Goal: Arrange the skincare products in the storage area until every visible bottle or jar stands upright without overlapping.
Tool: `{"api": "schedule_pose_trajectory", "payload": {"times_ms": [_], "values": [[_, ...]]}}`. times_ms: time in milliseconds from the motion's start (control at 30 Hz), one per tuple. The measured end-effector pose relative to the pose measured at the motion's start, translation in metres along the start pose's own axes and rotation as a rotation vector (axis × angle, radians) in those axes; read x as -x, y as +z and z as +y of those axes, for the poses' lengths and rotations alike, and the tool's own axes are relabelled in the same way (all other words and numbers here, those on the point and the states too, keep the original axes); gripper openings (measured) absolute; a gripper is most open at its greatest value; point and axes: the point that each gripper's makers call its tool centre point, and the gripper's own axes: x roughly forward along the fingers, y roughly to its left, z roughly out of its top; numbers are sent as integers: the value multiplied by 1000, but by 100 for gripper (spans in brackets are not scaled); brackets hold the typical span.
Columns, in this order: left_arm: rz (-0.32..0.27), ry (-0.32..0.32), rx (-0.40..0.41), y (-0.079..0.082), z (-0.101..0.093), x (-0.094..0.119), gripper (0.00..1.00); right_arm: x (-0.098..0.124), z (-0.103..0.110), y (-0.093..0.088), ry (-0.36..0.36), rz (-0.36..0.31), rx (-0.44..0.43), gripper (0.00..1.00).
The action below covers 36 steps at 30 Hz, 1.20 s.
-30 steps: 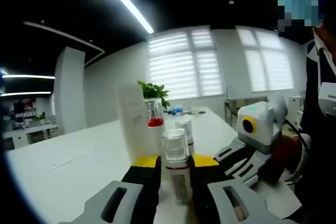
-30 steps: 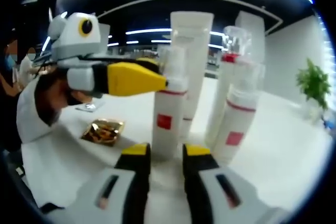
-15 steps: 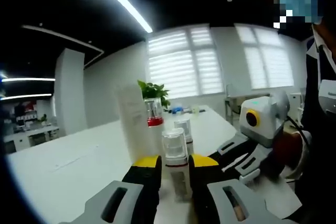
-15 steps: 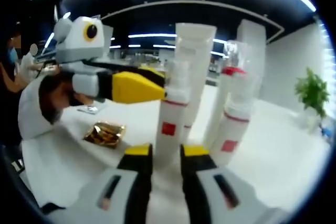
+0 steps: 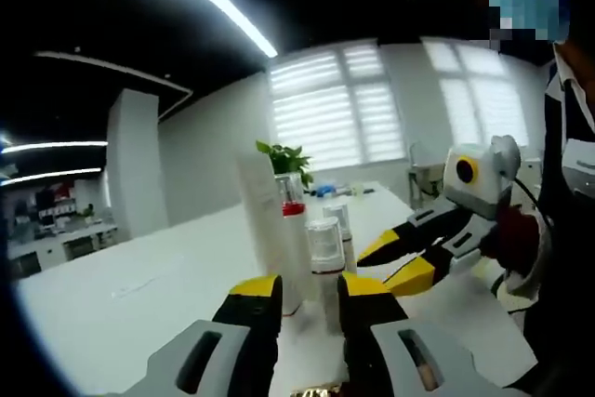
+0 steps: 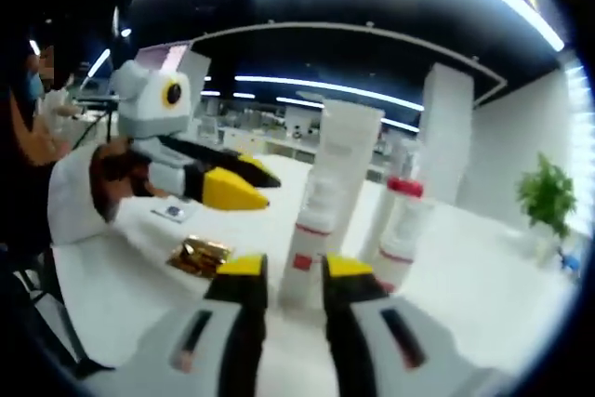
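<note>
In the left gripper view the left claw [image 5: 309,287] is hovering low over the white table [image 5: 121,309], its yellow-tipped jaws parted with nothing between them. Just beyond the tips the skincare bottles are standing upright in a tight cluster: a clear-capped bottle [image 5: 324,246] is nearest, a tall white tube [image 5: 264,220] is rising to its left, a red-collared bottle [image 5: 293,230] is standing just behind, and another small bottle [image 5: 338,222] is sitting behind the clear-capped one. To the right of the cluster the right claw [image 5: 395,259] is pointing toward it, jaws spread apart and holding nothing. A green plant [image 5: 284,155] is showing behind the tall white tube.

In the right gripper view the right claw [image 6: 284,271] is open and empty, with the cluster just past its tips: the tall white tube [image 6: 327,202] is standing ahead and the red-collared bottle [image 6: 402,230] is to its right. A crumpled gold wrapper [image 6: 197,254] is lying on the table [image 6: 483,313] left of the tube, and the left claw [image 6: 244,188] is reaching in above it.
</note>
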Motion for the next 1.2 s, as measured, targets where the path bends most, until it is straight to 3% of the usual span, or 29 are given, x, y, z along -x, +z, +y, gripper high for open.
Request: {"api": "schedule_pose_trajectory", "payload": {"times_ms": [100, 233, 433, 567, 800, 900, 1200], "values": [[38, 25, -31, -8, 2, 3, 30, -5, 13, 1, 48, -5, -8, 23], [32, 48, -30, -9, 5, 11, 36, -11, 24, 2, 83, -5, -5, 23], [47, 162, -45, -16, 26, 32, 40, -21, 44, 4, 178, -11, -70, 29], [36, 214, -37, -17, 36, 49, 42, -26, 50, 0, 189, 14, -60, 30], [131, 311, -59, -41, 54, 80, 42, -36, 57, -15, 211, 87, -50, 30], [129, 345, 11, -46, 60, 88, 40, -41, 62, -17, 228, 108, -47, 30], [254, 353, 80, -81, 64, 103, 39, -52, 79, -29, 277, 182, -47, 35]]}}
